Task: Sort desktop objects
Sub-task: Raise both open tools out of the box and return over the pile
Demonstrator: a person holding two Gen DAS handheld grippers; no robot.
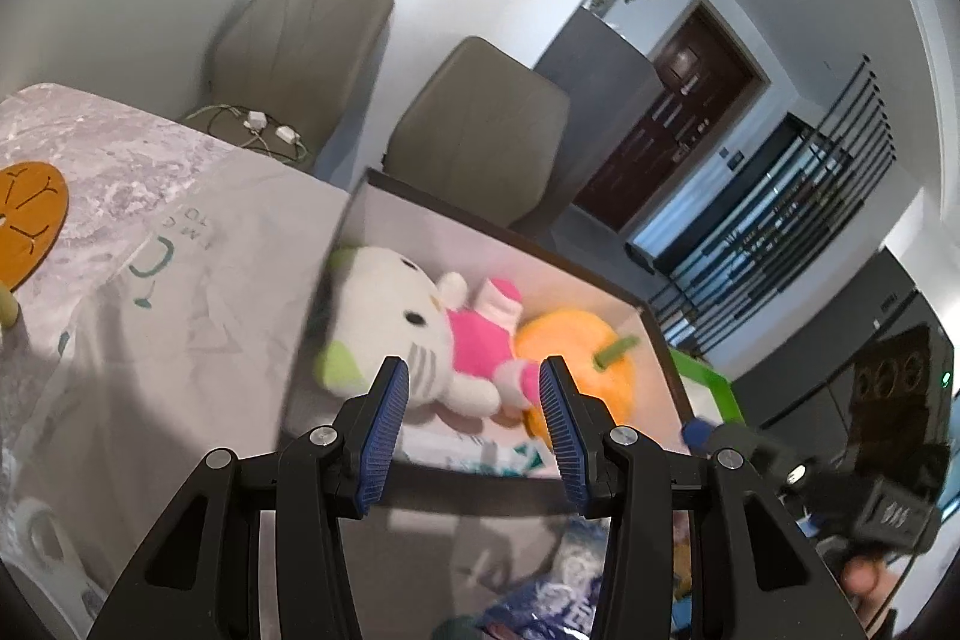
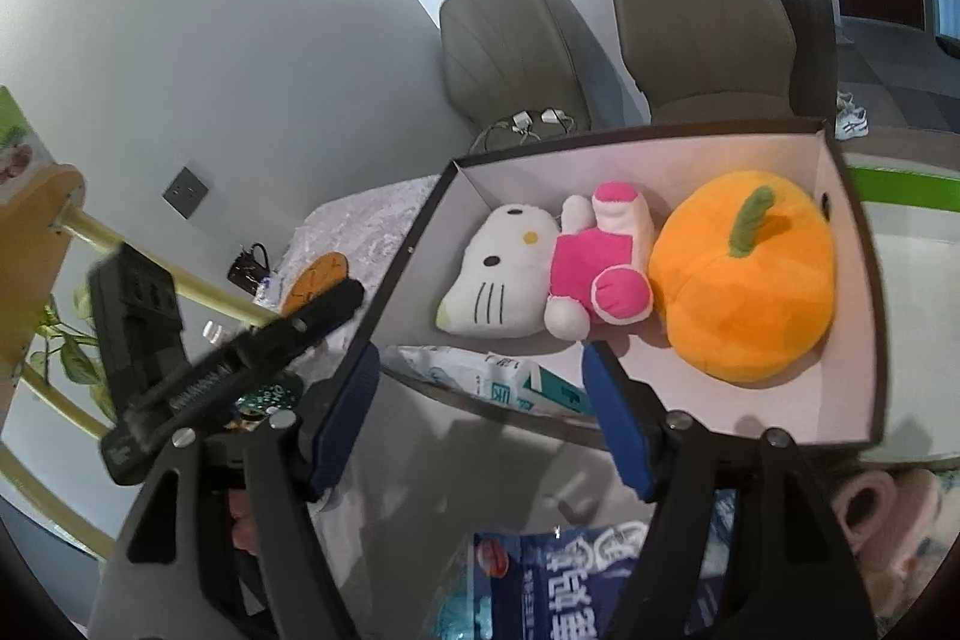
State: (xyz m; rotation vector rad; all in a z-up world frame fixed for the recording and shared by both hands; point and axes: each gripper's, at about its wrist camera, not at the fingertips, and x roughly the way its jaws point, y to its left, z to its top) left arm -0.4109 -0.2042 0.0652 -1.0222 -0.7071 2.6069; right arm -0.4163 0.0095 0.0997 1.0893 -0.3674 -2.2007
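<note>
A dark-rimmed cardboard box [image 1: 510, 232] [image 2: 636, 133] holds a white cat plush in pink [image 1: 384, 304] [image 2: 510, 274] and an orange pumpkin plush [image 1: 576, 340] [image 2: 744, 280], lying side by side. My left gripper [image 1: 474, 370] hovers in front of that box, its blue pads apart with nothing between them. My right gripper [image 2: 478, 358] is also open and empty, near the box's front wall. A blue snack packet [image 2: 564, 580] [image 1: 552, 598] lies in a nearer grey box below both grippers. A white-green tissue pack [image 2: 480, 370] lies between the boxes.
Two grey chairs [image 1: 480, 130] stand behind the table, one with cables [image 1: 264, 130] on its seat. An orange coaster [image 1: 27, 214] lies on the grey cloth at the left. A green-edged box [image 2: 900, 181] sits beyond the toy box. A pink soft thing [image 2: 888, 520] lies at lower right.
</note>
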